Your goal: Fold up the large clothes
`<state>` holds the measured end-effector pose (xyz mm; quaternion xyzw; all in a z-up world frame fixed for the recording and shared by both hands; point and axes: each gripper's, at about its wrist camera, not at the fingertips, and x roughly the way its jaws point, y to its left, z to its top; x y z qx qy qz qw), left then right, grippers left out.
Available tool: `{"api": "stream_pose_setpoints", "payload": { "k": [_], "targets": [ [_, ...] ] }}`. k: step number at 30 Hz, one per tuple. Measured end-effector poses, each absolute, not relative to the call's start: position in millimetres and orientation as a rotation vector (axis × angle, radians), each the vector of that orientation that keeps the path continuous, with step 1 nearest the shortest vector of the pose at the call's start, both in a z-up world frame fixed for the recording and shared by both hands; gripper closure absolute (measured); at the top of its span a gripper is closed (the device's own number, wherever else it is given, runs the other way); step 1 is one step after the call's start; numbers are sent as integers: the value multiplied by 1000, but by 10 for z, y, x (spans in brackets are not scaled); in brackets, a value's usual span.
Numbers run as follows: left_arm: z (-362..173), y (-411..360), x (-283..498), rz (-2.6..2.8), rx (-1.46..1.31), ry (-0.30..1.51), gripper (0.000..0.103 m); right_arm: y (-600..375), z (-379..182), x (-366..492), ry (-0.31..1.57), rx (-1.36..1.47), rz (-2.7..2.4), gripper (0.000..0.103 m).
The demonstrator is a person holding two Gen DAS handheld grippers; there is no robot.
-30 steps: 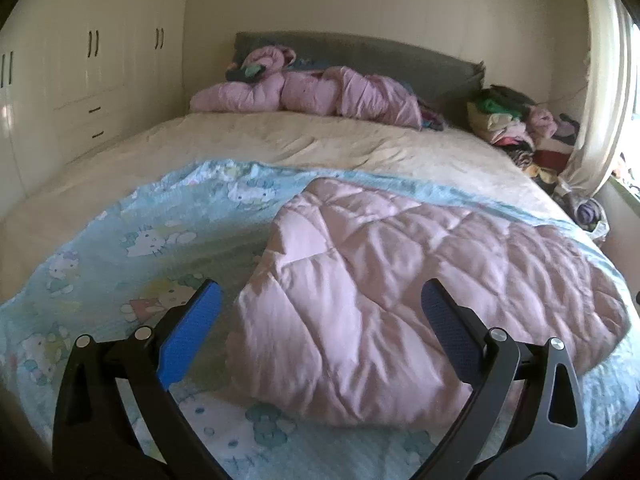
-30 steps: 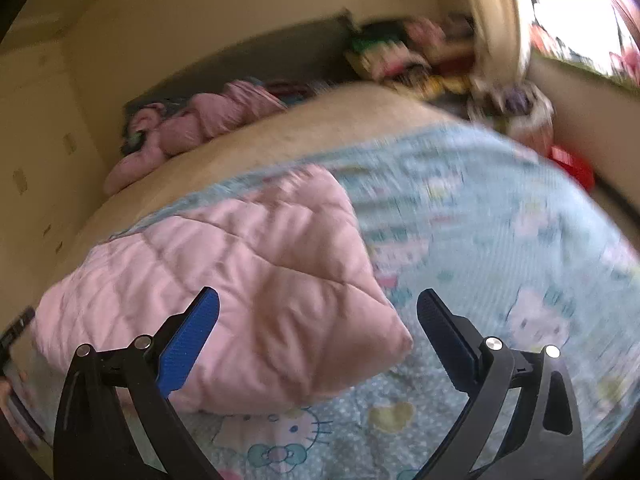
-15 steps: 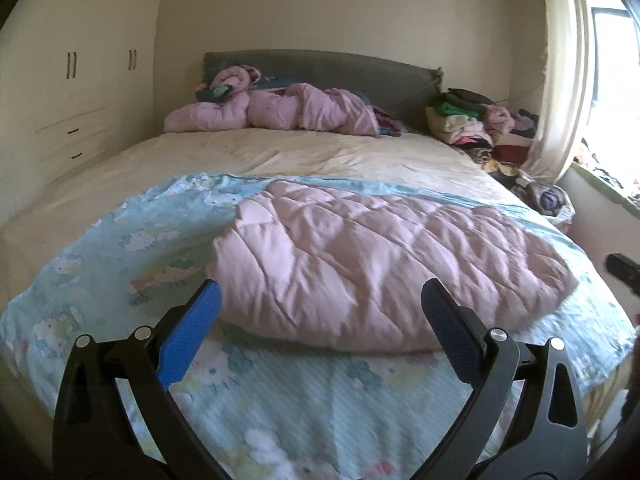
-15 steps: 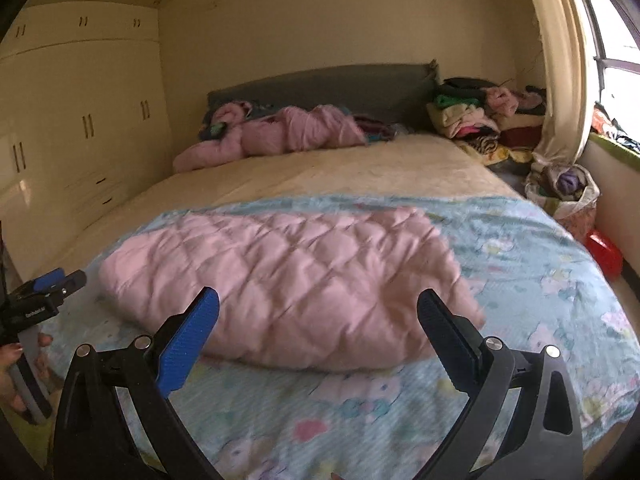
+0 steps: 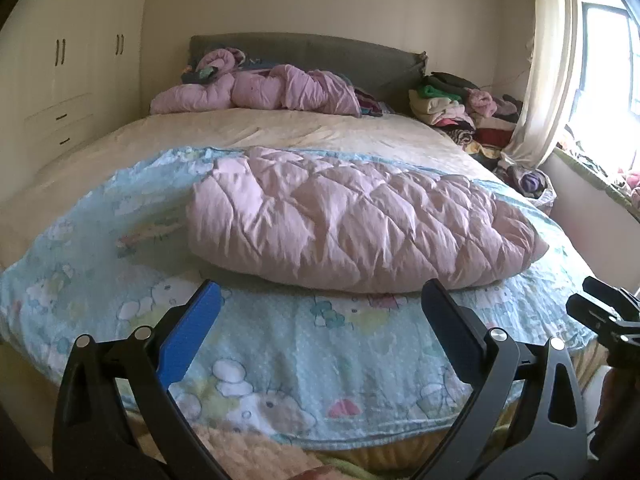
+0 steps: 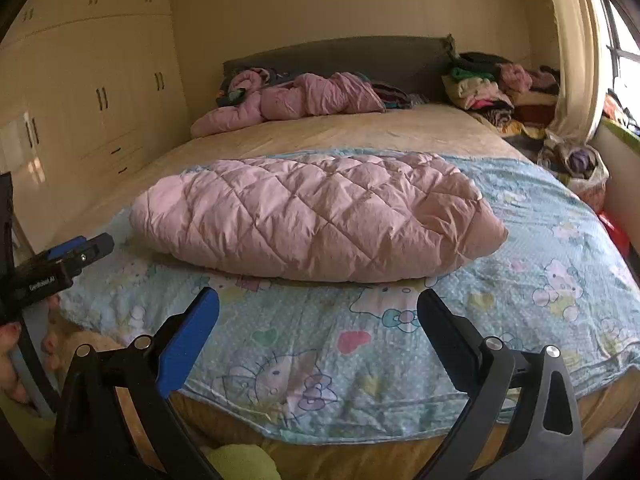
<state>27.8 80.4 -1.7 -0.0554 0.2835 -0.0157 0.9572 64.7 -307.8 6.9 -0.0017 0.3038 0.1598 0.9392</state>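
Left gripper jaws spread wide, holding nothing, held off foot edge of bed. Right gripper likewise wide apart, empty, at same edge. Pink quilted jacket lies folded in puffy bundle on light blue cartoon-print blanket, ahead of both grippers, touching neither. Second pink padded garment crumpled against grey headboard. Pile of clothes beside bed near curtain. Cream wardrobe along left wall.
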Motion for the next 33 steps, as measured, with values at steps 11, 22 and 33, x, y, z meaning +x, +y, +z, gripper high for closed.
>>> {"api": "stream_pose_setpoints", "payload": {
  "k": [11,22,33],
  "targets": [
    [-53,687,256,-41,-89,593,9,-3079,-35,689,667,49,340,4],
    [-53,702,255,-27,-89,594,9,-3079,-16,681,663,48,341,4],
    [-53,707,252,-26,-88,594,9,-3044,-5,684,668,42,348,4]
  ]
}}
